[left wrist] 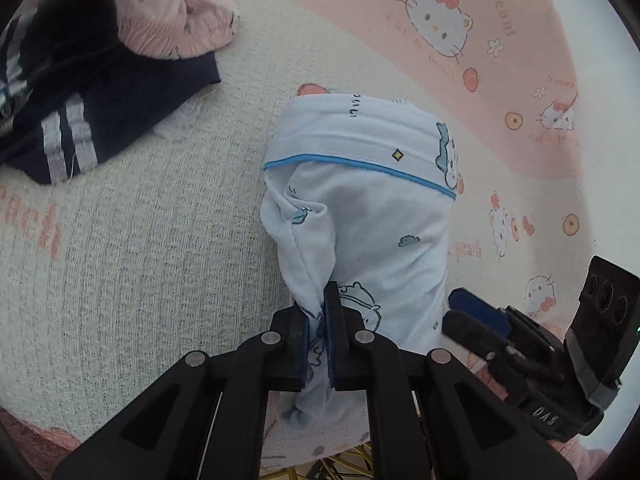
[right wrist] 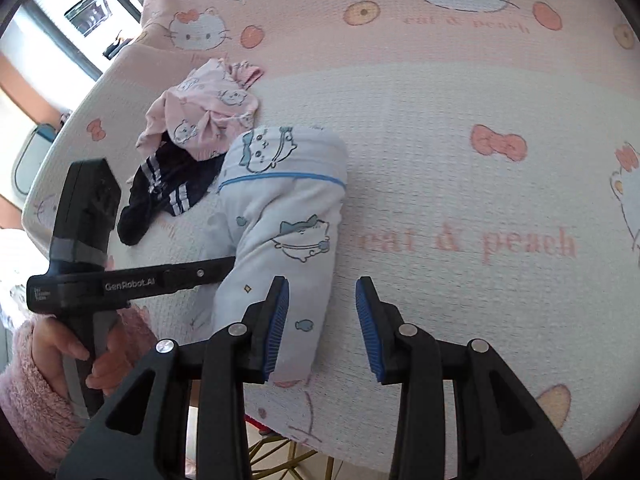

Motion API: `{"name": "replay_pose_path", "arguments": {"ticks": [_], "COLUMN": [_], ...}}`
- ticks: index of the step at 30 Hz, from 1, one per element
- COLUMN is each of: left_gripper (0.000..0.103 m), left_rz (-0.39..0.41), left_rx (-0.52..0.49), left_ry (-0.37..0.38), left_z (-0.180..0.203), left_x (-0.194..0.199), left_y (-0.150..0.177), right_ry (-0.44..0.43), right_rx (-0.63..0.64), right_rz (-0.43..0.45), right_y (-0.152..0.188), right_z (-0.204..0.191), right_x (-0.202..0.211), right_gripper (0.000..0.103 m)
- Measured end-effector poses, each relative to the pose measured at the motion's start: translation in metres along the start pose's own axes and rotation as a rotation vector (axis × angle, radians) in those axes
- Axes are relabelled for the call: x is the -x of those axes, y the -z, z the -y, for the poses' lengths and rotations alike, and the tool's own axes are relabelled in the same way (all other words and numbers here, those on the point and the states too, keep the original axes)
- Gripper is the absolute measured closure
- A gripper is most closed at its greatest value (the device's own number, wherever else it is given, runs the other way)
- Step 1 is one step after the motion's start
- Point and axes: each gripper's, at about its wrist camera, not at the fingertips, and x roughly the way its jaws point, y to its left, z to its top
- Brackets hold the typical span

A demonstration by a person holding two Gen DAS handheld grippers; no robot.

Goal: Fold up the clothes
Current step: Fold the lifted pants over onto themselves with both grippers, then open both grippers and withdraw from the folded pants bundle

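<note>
A light blue child's garment (left wrist: 372, 208) with cartoon prints and a blue piped band lies on the covered table, folded lengthwise. My left gripper (left wrist: 320, 320) is shut on its near left edge, cloth bunched between the pads. In the right wrist view the same garment (right wrist: 288, 216) stretches away from me, and my right gripper (right wrist: 322, 328) stands open at its near right edge with nothing between its fingers. The left gripper (right wrist: 230, 266) comes in from the left there, its tips hidden behind the fabric. The right gripper (left wrist: 460, 308) shows at the garment's near right side in the left wrist view.
A crumpled pink garment (left wrist: 176, 4) lies on a dark navy one with white stripes (left wrist: 92, 120) at the far left. The table cover (right wrist: 480, 184) is cream and pink with cat prints. A hand in a fluffy pink sleeve (right wrist: 68, 352) holds the left gripper. The table's near edge (right wrist: 360, 452) is close.
</note>
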Motion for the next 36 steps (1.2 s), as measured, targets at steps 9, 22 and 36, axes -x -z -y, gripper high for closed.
{"name": "replay_pose_path", "arguments": {"ticks": [9, 22, 36], "left_gripper": [0.095, 0.082, 0.077], "left_rz": [-0.036, -0.045, 0.0], "left_rx": [-0.061, -0.271, -0.345], "left_ry": [-0.043, -0.109, -0.197], "left_z": [0.023, 0.056, 0.068], "left_x": [-0.006, 0.009, 0.003], "left_y": [-0.014, 0.027, 0.037], "right_ry": [0.052, 0.111, 0.223], "right_rx": [0.021, 0.049, 0.082], "right_rz": [0.099, -0.09, -0.067], "right_y": [-0.003, 0.009, 0.03], "right_z": [-0.012, -0.005, 0.026], "right_x": [0.018, -0.025, 0.014], "right_gripper": [0.066, 0.065, 0.059]}}
